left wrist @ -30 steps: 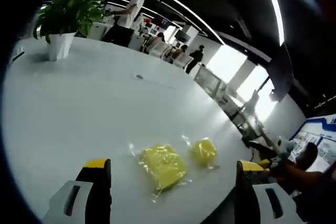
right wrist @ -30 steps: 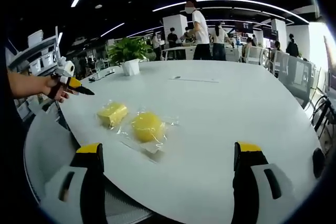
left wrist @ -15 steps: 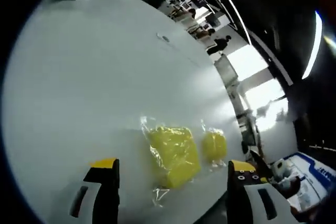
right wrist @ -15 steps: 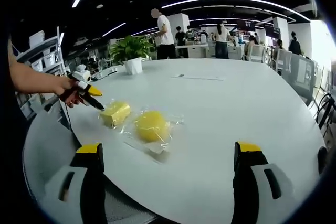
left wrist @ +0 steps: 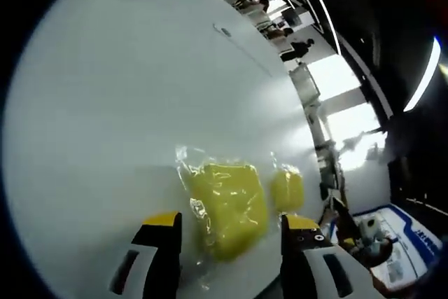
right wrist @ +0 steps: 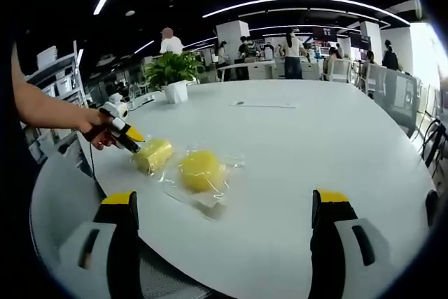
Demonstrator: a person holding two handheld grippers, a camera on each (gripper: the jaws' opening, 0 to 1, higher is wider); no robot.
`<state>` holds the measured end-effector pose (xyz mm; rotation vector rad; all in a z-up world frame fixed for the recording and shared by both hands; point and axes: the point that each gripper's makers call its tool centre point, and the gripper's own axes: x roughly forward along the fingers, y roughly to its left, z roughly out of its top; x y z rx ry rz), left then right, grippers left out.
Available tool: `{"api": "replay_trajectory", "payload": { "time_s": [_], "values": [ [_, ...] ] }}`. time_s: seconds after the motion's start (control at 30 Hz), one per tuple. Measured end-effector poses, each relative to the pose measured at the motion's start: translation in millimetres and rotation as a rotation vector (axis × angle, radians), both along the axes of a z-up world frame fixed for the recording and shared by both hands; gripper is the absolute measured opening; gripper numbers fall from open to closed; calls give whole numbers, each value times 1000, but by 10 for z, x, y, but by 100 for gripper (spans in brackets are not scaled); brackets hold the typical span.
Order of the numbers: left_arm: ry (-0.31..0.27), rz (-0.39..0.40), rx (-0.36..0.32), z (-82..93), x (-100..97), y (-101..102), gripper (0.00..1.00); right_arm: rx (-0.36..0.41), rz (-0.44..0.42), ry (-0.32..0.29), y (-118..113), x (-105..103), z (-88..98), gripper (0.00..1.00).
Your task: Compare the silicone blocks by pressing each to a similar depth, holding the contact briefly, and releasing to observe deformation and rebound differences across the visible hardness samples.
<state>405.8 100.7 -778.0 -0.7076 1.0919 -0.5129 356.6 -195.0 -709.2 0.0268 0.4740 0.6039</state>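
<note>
Reaching toward the near yellow silicone block (left wrist: 229, 204), the left claw (left wrist: 227, 243) is spread around it. A rounder bagged block (right wrist: 201, 169) lies just right on the white counter (right wrist: 301, 138). The right claw (right wrist: 225, 225) hangs spread, well back. Pressing seems not yet begun.

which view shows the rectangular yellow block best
The left gripper view: the rectangular yellow block lies large and close in its clear wrap, just ahead of the jaws. The right gripper view shows it small, beside the left gripper.
</note>
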Motion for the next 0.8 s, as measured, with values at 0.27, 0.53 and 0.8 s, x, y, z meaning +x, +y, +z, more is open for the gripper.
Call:
{"api": "replay_trajectory", "payload": {
  "time_s": [0.27,0.53,0.8],
  "values": [
    [-42,-46,111,-137,-12,24,36,1,-13,6,12,-35,-30,96],
    [-81,-26,126,-174,-4,38,26,0,-19,7,1,-54,-42,96],
    [-81,-55,133,-219,-13,58,7,-8,-3,14,56,-31,-58,96]
  ]
}}
